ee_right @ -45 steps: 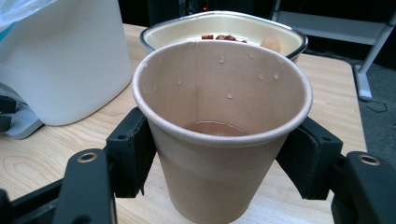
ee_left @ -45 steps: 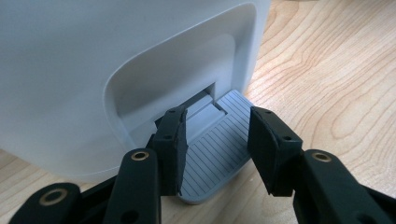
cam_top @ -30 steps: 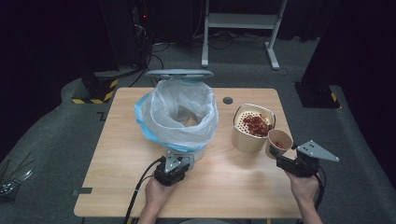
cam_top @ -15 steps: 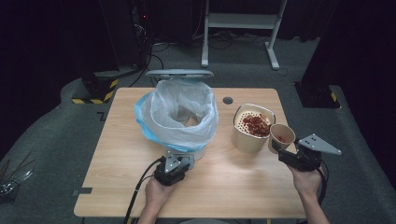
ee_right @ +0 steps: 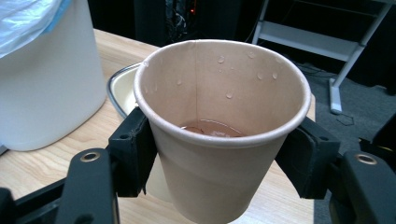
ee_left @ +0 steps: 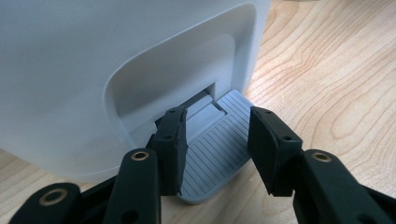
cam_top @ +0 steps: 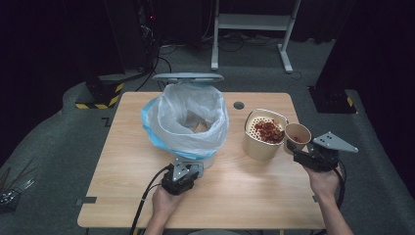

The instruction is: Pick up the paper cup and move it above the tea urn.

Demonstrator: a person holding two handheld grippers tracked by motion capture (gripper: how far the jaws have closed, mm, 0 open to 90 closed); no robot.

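A white pedal bin [cam_top: 188, 122] lined with a clear and blue bag stands mid-table, its lid [cam_top: 187, 77] raised at the back. My left gripper [cam_top: 187, 170] sits at the bin's foot. Its jaws close in on either side of the grey ribbed pedal [ee_left: 219, 144] and bear on it. My right gripper [cam_top: 299, 149] is shut on a brown paper cup [ee_right: 219, 140] and holds it upright above the table. The cup [cam_top: 297, 133] has a little reddish liquid at the bottom and drops on its inner wall. It hangs just right of a cream strainer bowl [cam_top: 257, 147] of red pieces.
The bowl's rim [ee_right: 119, 79] shows behind the cup on the left, with the bin's wall [ee_right: 46, 88] beyond it. A small black disc [cam_top: 239, 105] lies on the wooden table [cam_top: 122, 171]. A metal stand [cam_top: 254, 22] is on the floor behind.
My right hand has lifted the cup and drawn it slightly right, away from the strainer bowl. The left gripper has stayed on the pedal and the lid has stayed up.
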